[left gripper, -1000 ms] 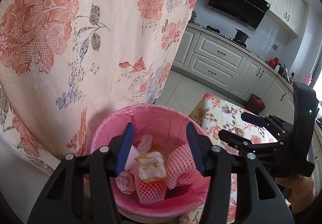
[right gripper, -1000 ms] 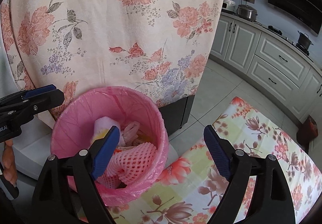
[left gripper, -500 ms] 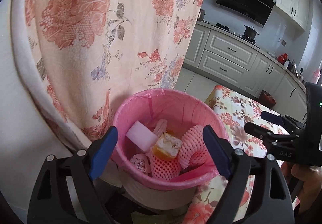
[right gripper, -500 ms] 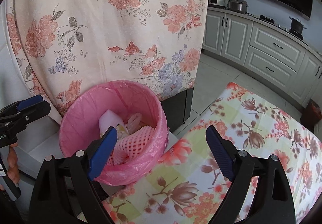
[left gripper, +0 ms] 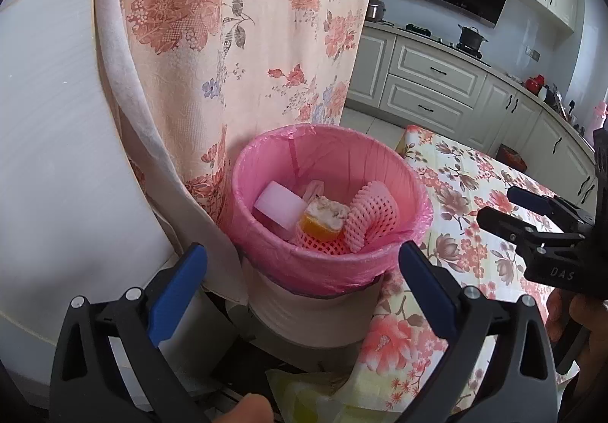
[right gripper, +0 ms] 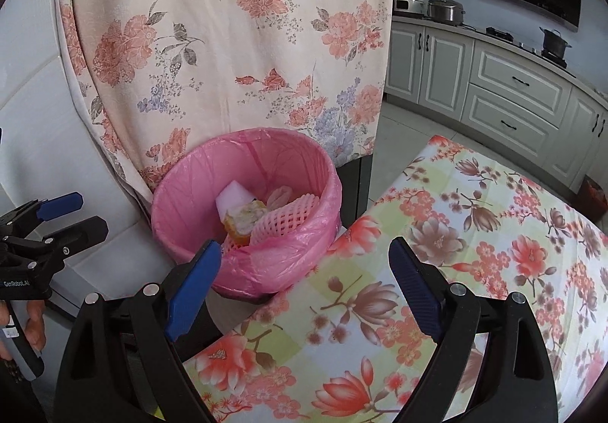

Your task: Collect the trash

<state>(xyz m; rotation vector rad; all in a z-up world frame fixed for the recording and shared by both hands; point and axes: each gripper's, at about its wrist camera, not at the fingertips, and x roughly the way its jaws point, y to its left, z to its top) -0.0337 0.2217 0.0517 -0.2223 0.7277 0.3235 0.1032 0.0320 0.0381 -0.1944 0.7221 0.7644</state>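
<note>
A bin with a pink liner (left gripper: 330,263) stands beside the table. In it lie an orange peel piece (left gripper: 323,218), a pink foam fruit net (left gripper: 370,210) and a white foam block (left gripper: 277,204). My left gripper (left gripper: 300,259) hangs in front of the bin, above its near rim. Its jaws are opening wide and hold nothing. My right gripper (right gripper: 304,252) is open and empty over the table's corner, with the bin (right gripper: 243,271) just beyond its left finger. Each gripper also shows in the other's view: the right gripper (left gripper: 501,208) and the left gripper (right gripper: 85,216).
A floral cloth (left gripper: 228,43) hangs directly behind the bin. The floral tablecloth (right gripper: 475,252) covers the table to the bin's right. A white panel (left gripper: 45,157) stands at the left, and kitchen cabinets (left gripper: 437,81) line the far wall. A yellowish wrapper (left gripper: 304,396) lies below the left gripper.
The left jaws have spread from half shut to wide. Both grippers have drawn back from the bin, which now looks farther off. The peel piece lies inside the bin.
</note>
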